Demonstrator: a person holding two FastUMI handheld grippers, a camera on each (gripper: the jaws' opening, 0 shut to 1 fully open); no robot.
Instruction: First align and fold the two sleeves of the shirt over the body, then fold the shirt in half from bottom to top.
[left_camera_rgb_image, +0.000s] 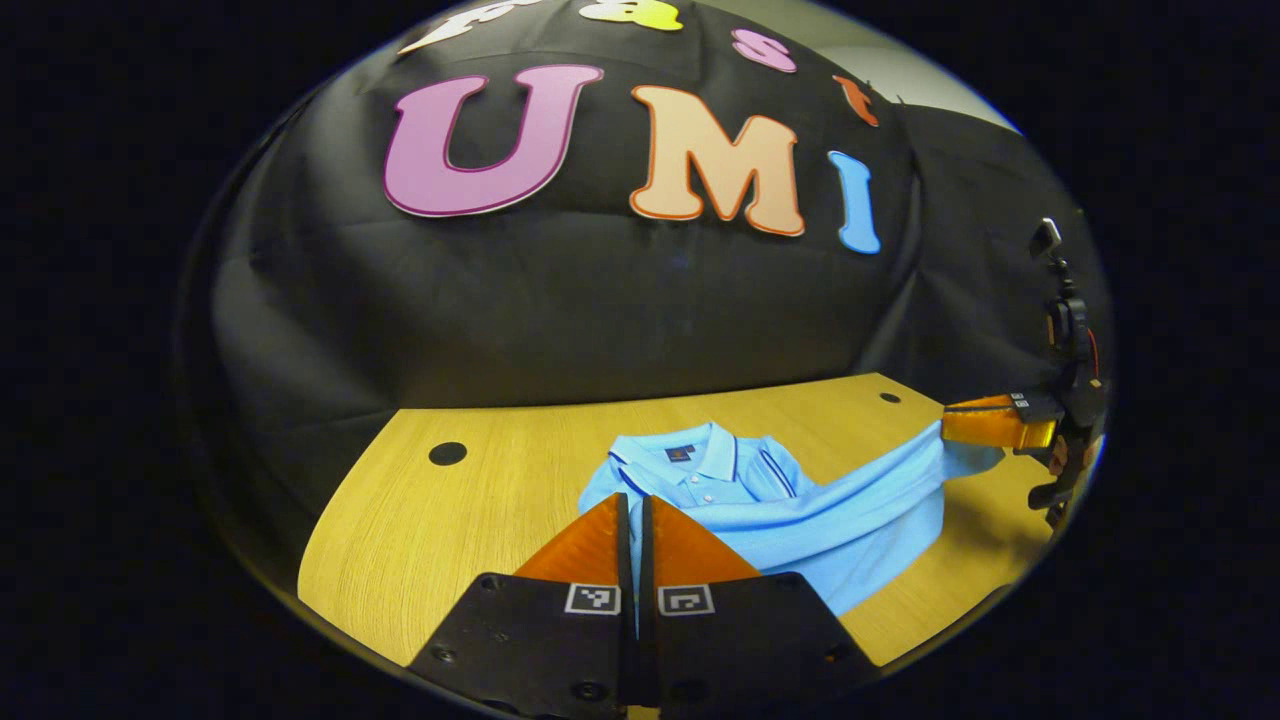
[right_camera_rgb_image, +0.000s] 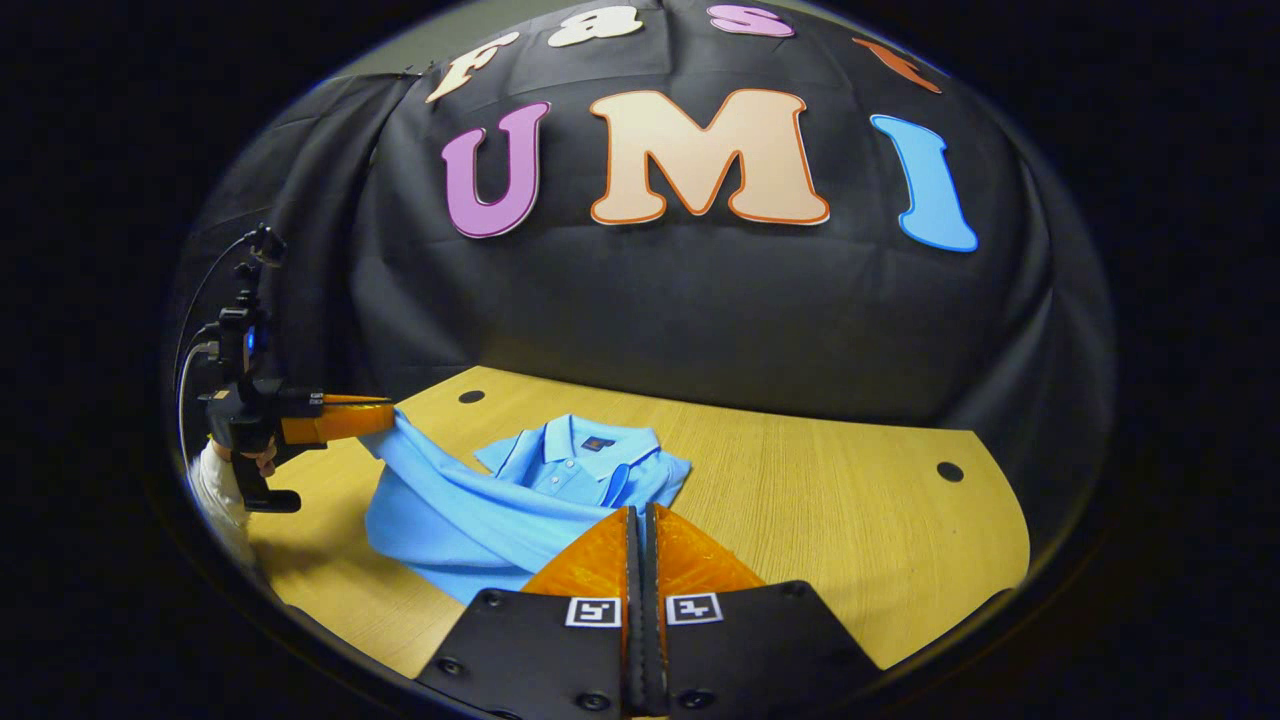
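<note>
A light blue polo shirt (left_camera_rgb_image: 800, 520) lies on the wooden table (left_camera_rgb_image: 450, 530), collar (left_camera_rgb_image: 715, 455) toward the wall. Its lower part is lifted off the table and stretched between the two grippers. My left gripper (left_camera_rgb_image: 636, 497) is shut, with a thin strip of blue cloth between its fingers. My right gripper (left_camera_rgb_image: 947, 426) is shut on the other hem corner, held up at the right. In the right gripper view the shirt (right_camera_rgb_image: 470, 510) hangs from the left gripper (right_camera_rgb_image: 390, 412) down to my right gripper (right_camera_rgb_image: 640, 512), which is shut on the cloth in front of the collar (right_camera_rgb_image: 590, 440).
The table (right_camera_rgb_image: 850, 520) has round dark holes near its far corners (left_camera_rgb_image: 447, 453) (right_camera_rgb_image: 949, 471). Black cloth walls stand close behind it. A hand in a white sleeve (right_camera_rgb_image: 222, 485) holds the left gripper at the table's left end.
</note>
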